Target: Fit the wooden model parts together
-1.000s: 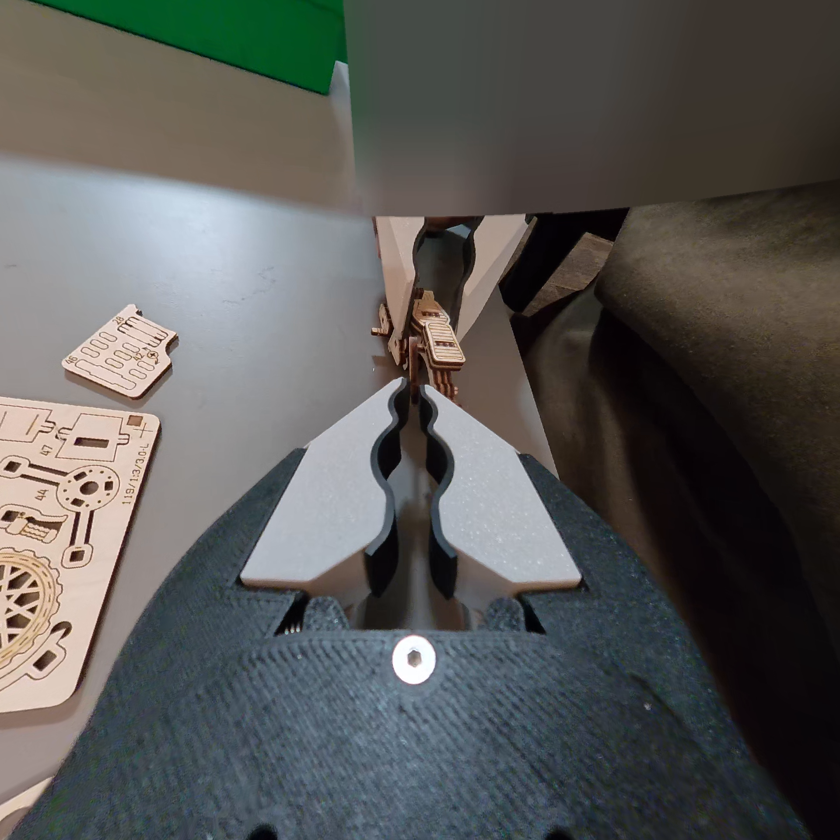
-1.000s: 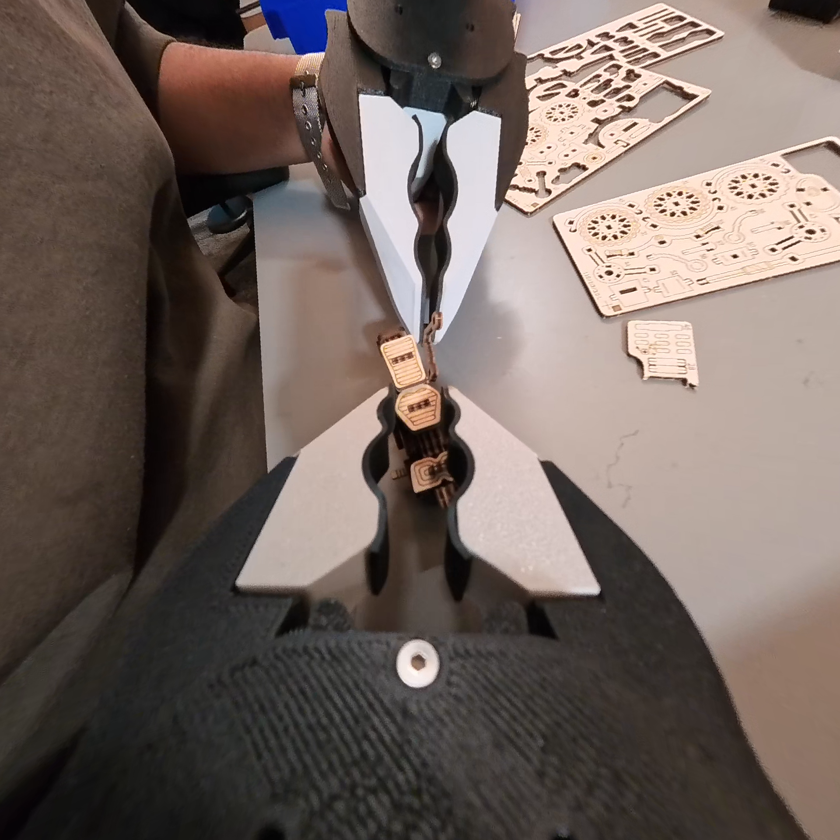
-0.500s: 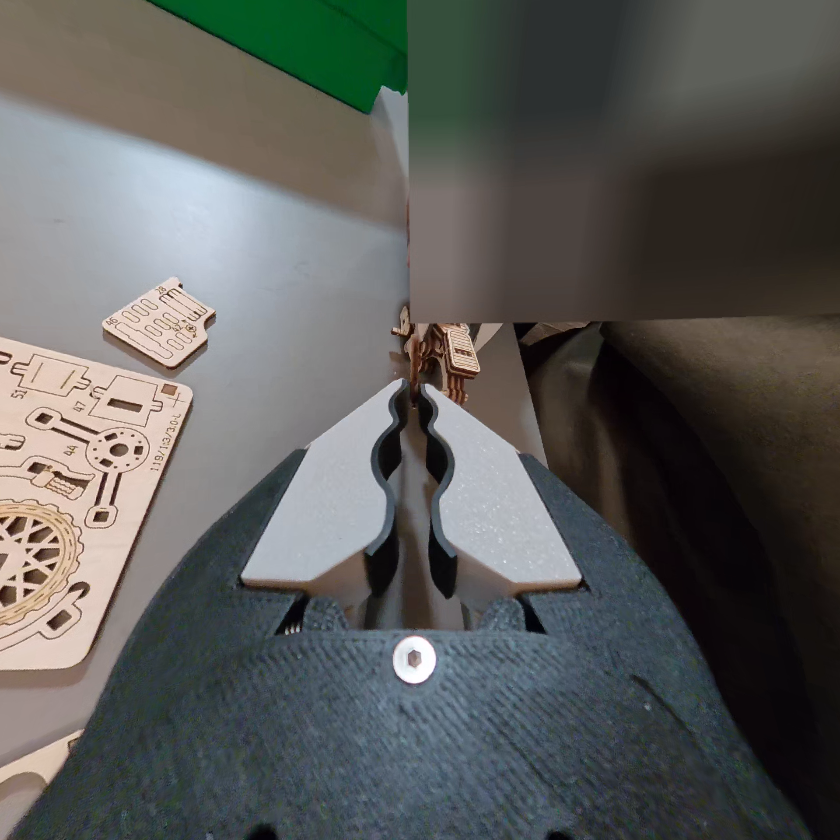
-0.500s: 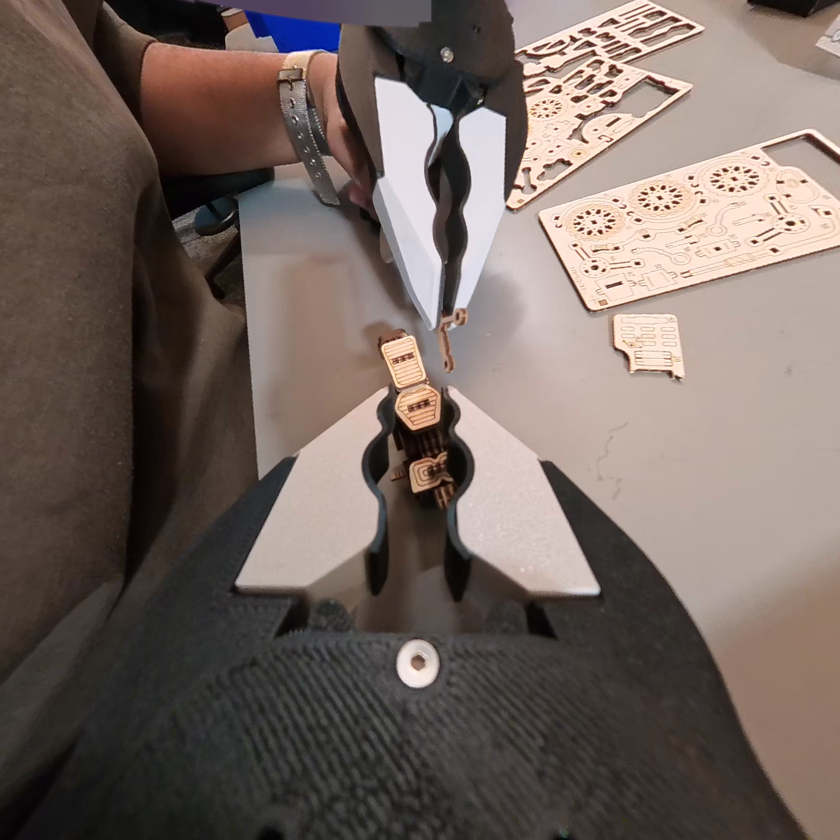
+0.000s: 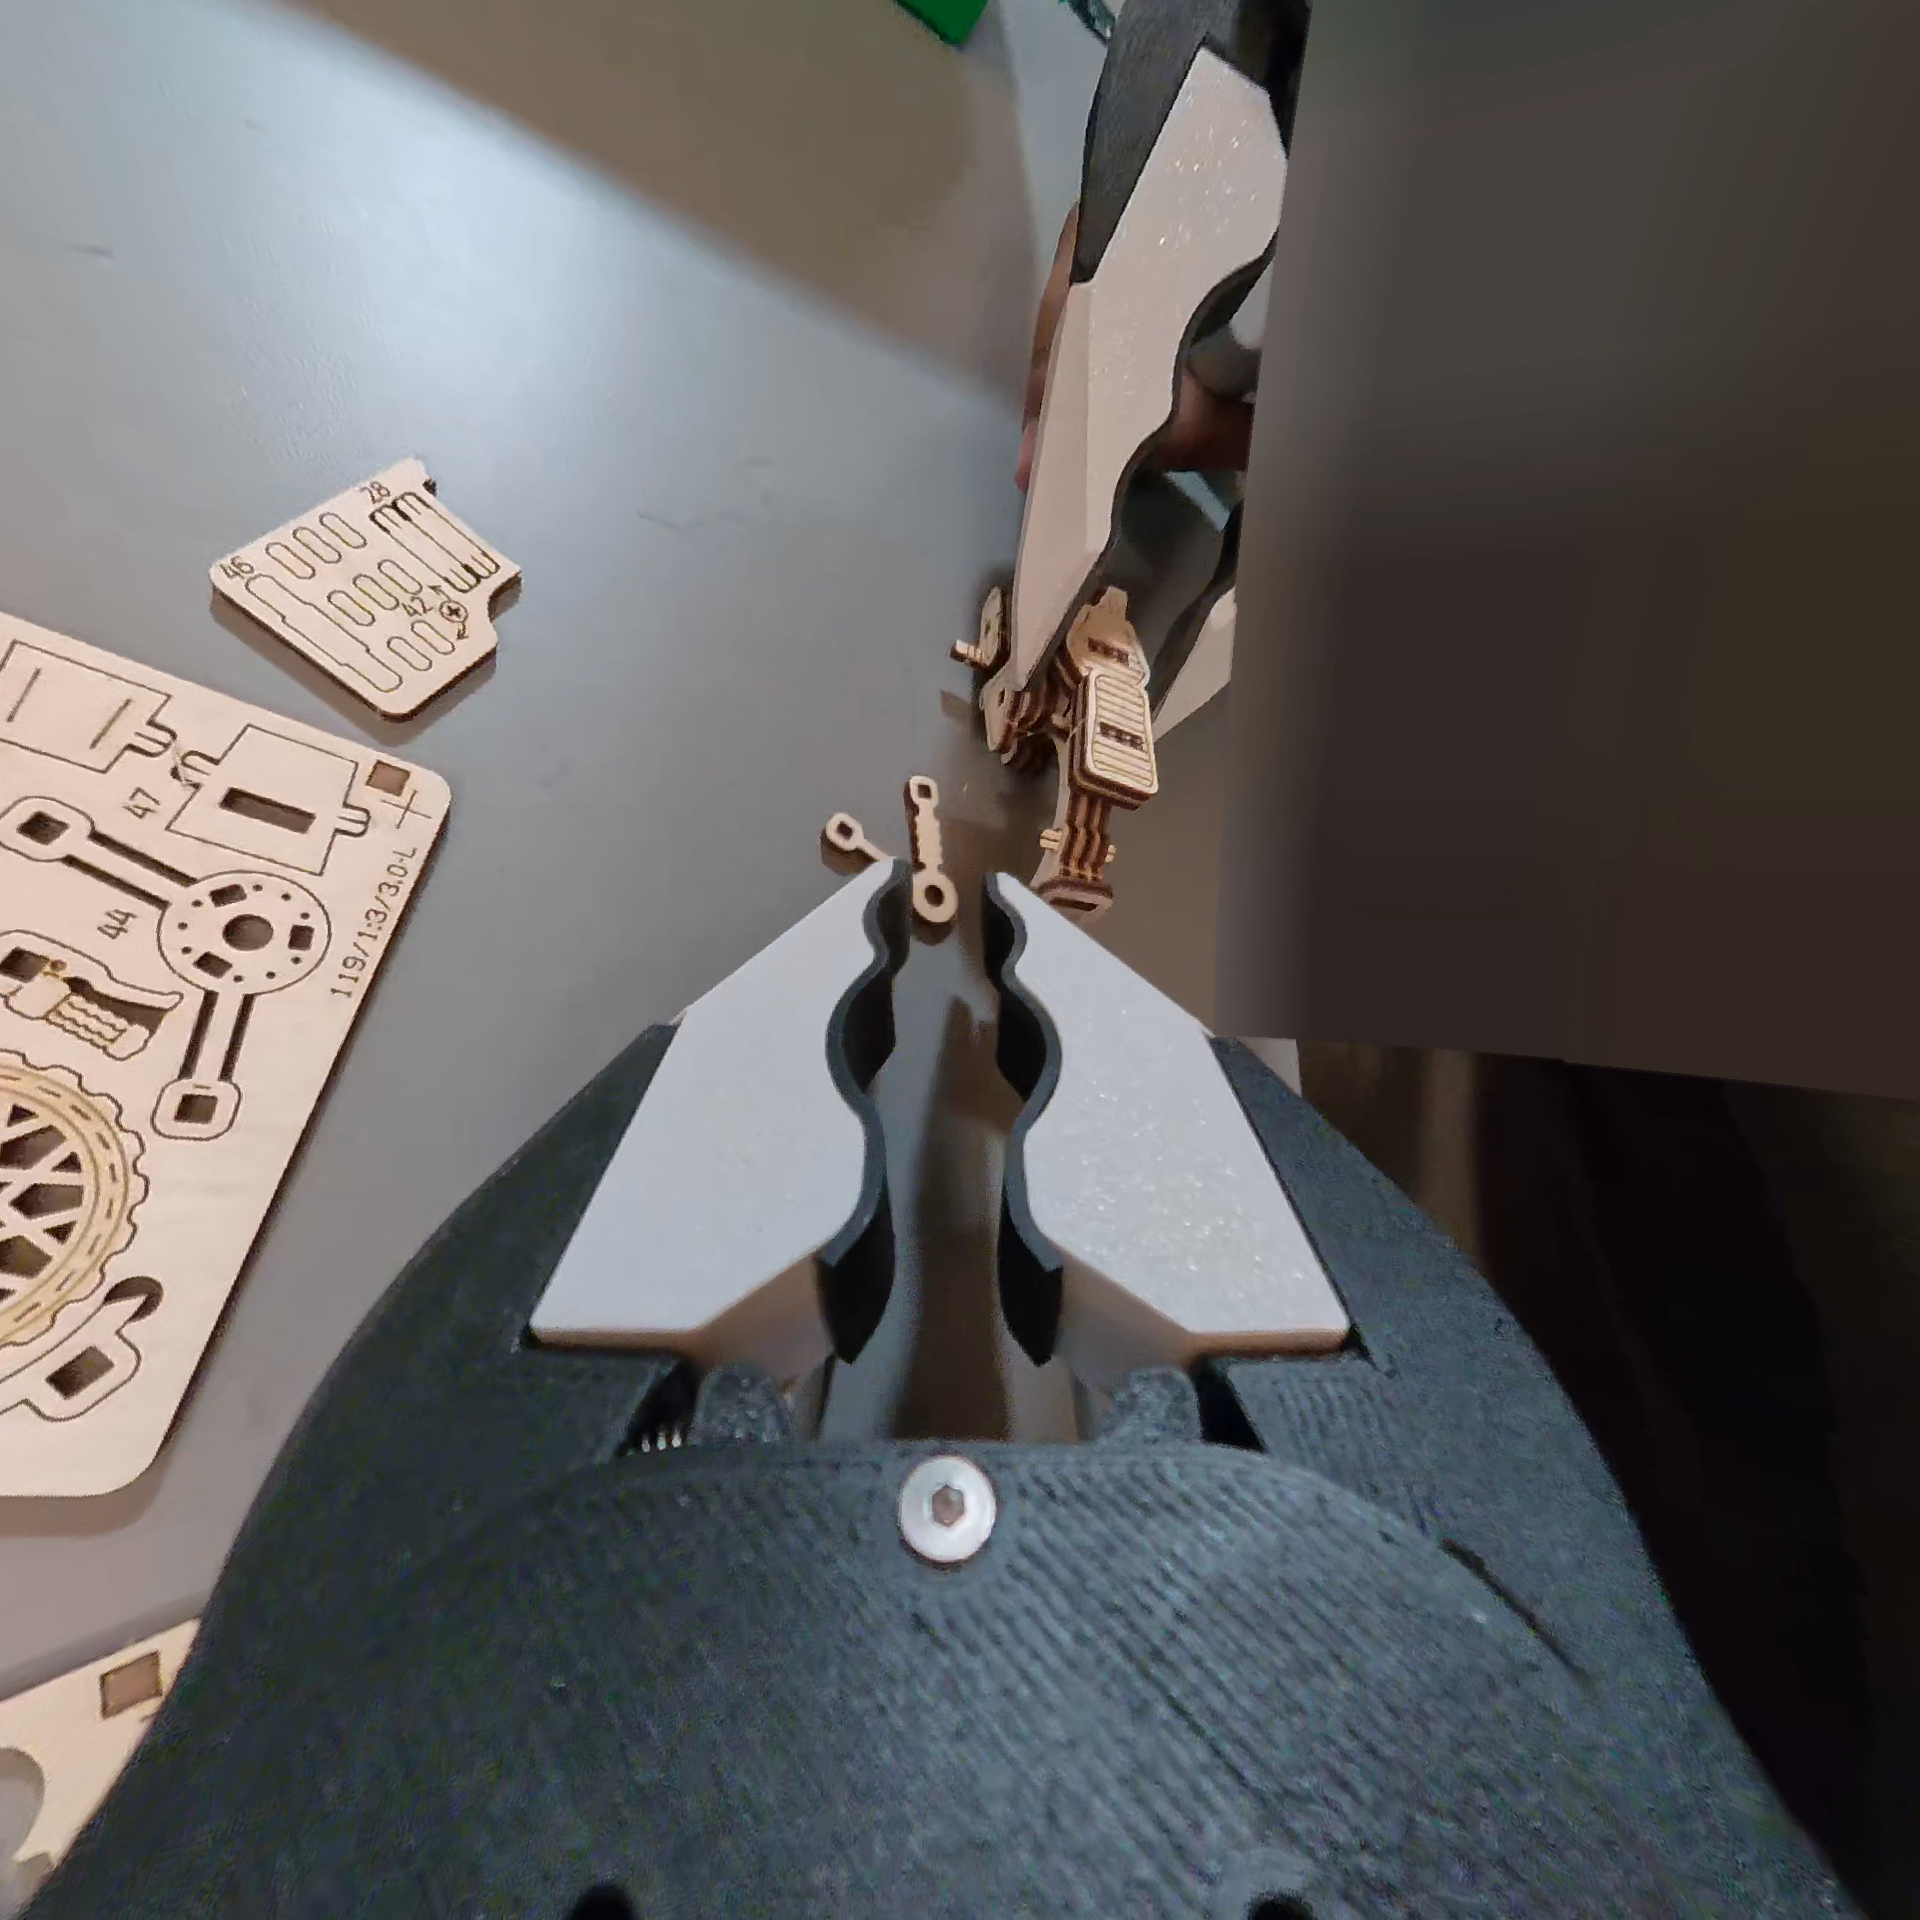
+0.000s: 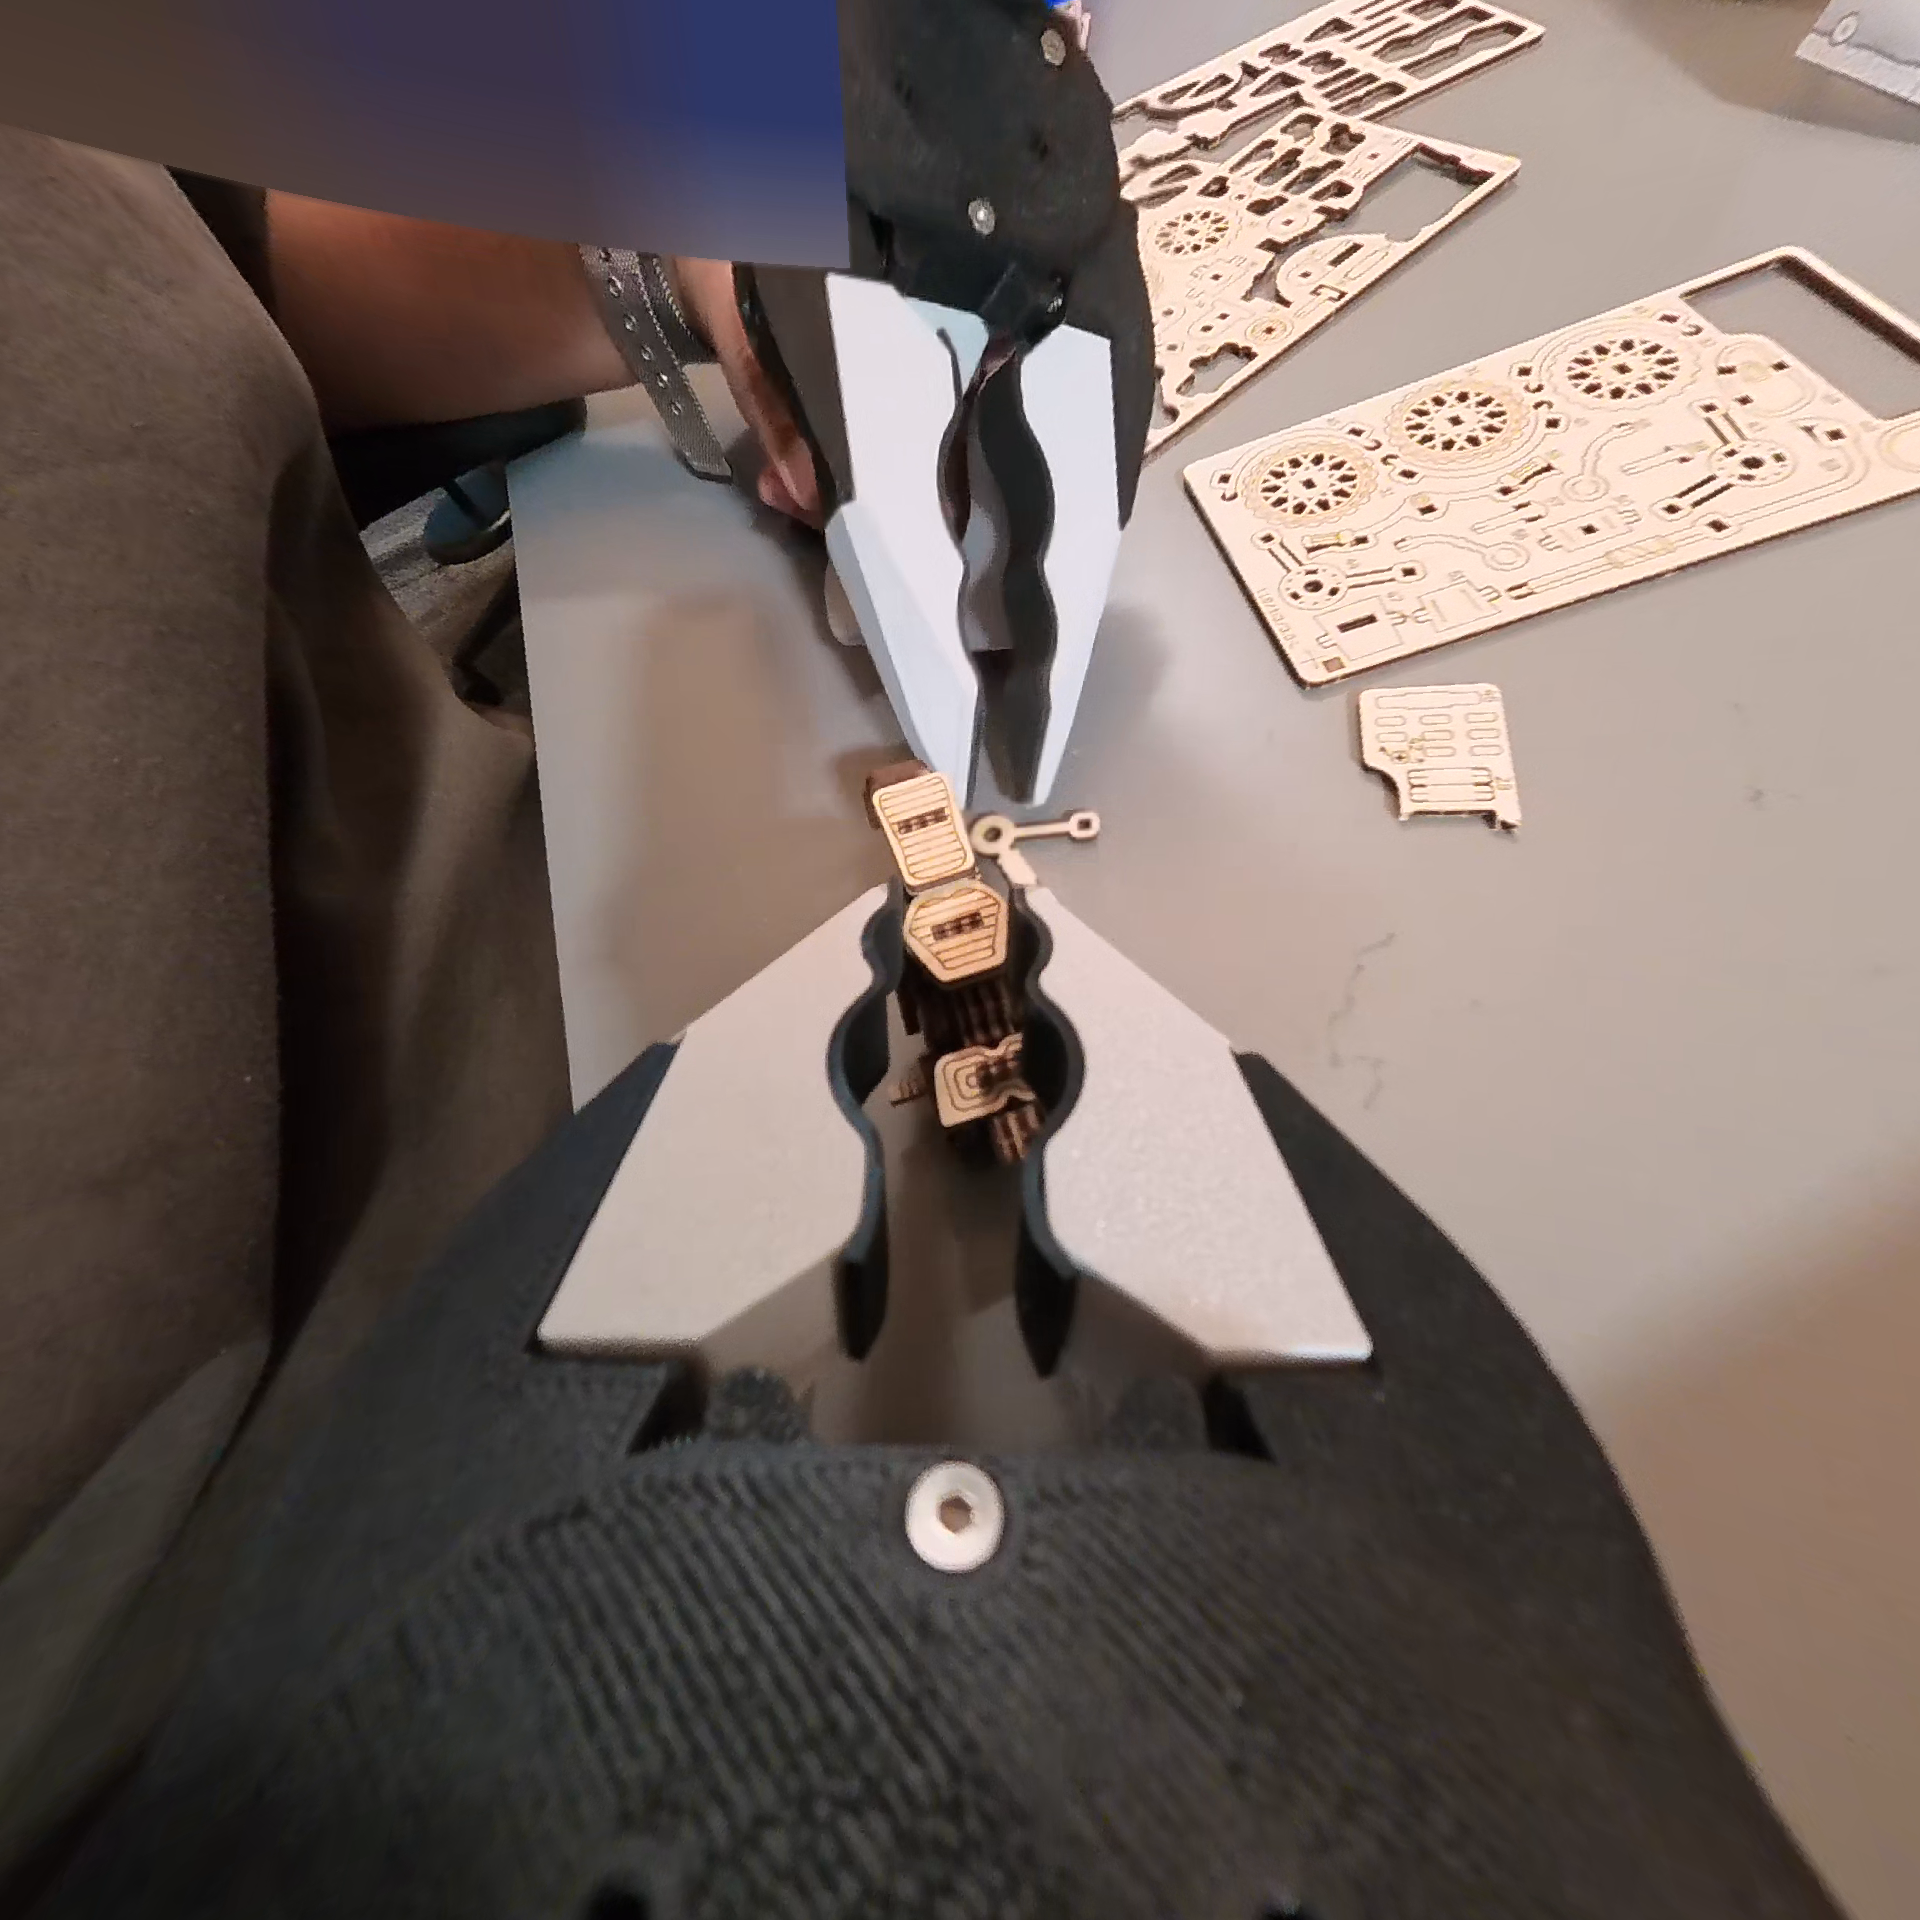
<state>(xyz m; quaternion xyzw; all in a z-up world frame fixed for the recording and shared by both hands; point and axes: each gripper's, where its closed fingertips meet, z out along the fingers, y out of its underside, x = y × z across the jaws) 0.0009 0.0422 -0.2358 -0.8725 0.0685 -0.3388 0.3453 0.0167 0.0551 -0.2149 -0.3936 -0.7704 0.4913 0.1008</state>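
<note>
The wooden model (image 6: 961,997) sits clamped in the right tool (image 6: 954,935) above the worktop (image 6: 1455,1039) edge nearest the person, its rear half hidden between the fingers. A small lever piece (image 5: 928,850) lies loose on the worktop just beyond the left tool (image 5: 940,894), whose jaws stand apart and empty; a second such piece (image 5: 854,837) beside it is partly cut off by a fingertip

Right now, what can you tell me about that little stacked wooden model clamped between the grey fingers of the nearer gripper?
The small layered wooden model looks like laser-cut pale plywood with dark scorched edges. Thin slices stand stacked side by side, and engraved pale plates cap its top. The right gripper is shut on it, its wavy black pads pressing both sides. One lined plate juts past the fingertips. It is held above the grey table, near the edge, apart from the small keylike wooden piece lying there.
</note>
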